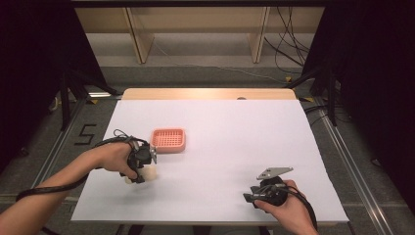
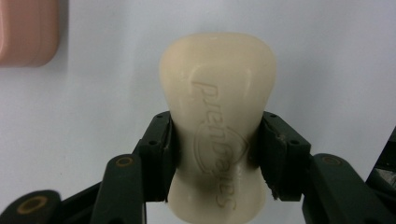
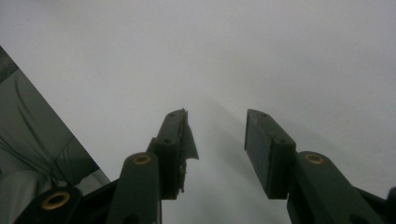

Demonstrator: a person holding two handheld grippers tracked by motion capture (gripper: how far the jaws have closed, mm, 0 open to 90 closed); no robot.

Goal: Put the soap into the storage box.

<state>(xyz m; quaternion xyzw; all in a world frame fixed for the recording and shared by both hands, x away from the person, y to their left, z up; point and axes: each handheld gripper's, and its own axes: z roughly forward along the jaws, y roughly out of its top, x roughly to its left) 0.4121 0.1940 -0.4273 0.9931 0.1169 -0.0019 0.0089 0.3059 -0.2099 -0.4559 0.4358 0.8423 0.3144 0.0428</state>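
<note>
A cream bar of soap [image 2: 217,98] with raised lettering sits clamped at its narrow waist between the black pads of my left gripper [image 2: 217,149]. From above, that left gripper [image 1: 142,171] is at the table's left, just in front of a pink perforated soap dish [image 1: 168,139], with the soap [image 1: 149,172] pale beside the hand. A corner of the pink dish [image 2: 25,32] lies at the upper left of the left gripper view. My right gripper [image 3: 217,135] stands open over bare white tabletop, nothing between its pads. It rests near the table's front right [image 1: 250,197].
The white table [image 1: 235,132] has its front edge close to both hands. In the right gripper view its edge runs diagonally at the left, with grey floor [image 3: 32,140] beyond. Shelving legs and cables stand past the far edge.
</note>
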